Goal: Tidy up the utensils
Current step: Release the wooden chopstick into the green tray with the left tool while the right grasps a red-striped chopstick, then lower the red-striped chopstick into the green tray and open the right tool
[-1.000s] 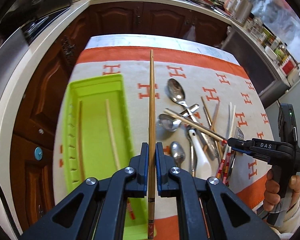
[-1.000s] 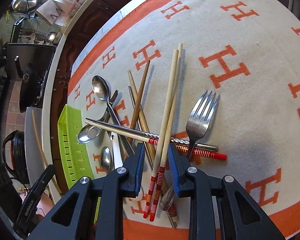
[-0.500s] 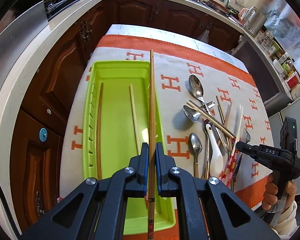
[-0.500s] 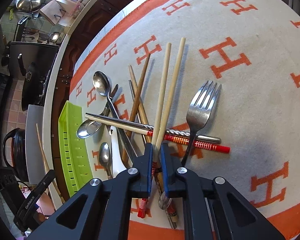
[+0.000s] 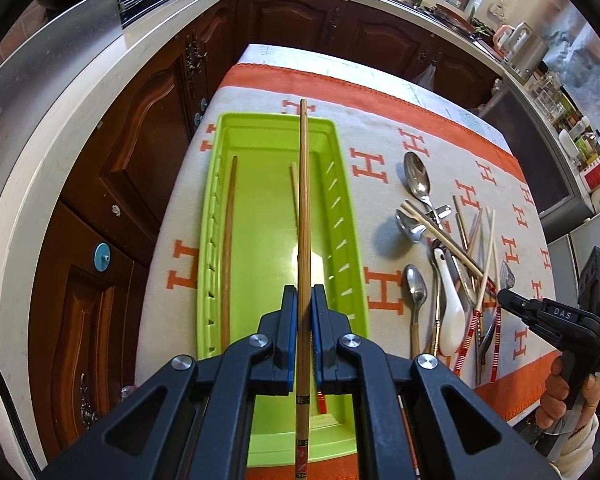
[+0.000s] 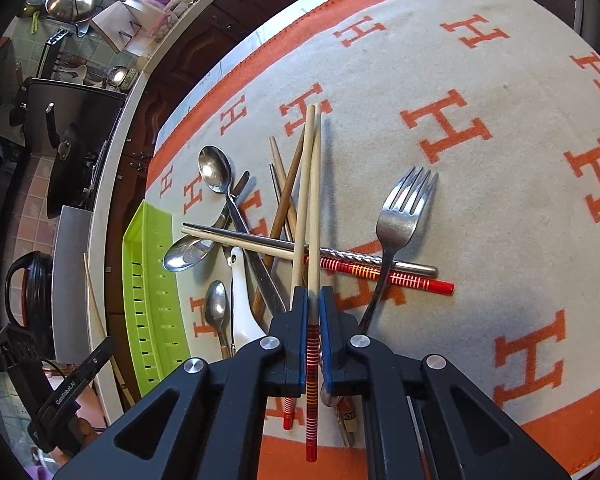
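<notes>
Left hand-held gripper (image 5: 304, 300) is clamped on a brown chopstick (image 5: 304, 208) over the green tray (image 5: 350, 216), while only the right view shows the right hand-held gripper (image 6: 313, 300) pinching a red-striped chopstick (image 6: 314, 208) above the pile.

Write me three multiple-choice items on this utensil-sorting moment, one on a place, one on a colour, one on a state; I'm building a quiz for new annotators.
1. Where is the brown chopstick held by the left tongs?
A. Over the tray
B. Over the fork
C. Off the table's edge

2. What colour is the tray?
A. White
B. Lime green
C. Orange

3. What are the right tongs doing?
A. Open above the fork
B. Shut on a spoon
C. Shut on a pale chopstick with a red striped end

Answers:
1. A, its shaft runs lengthwise above the tray.
2. B, walls and floor are lime green.
3. C, the striped end sits clamped between the blue pads.
</notes>
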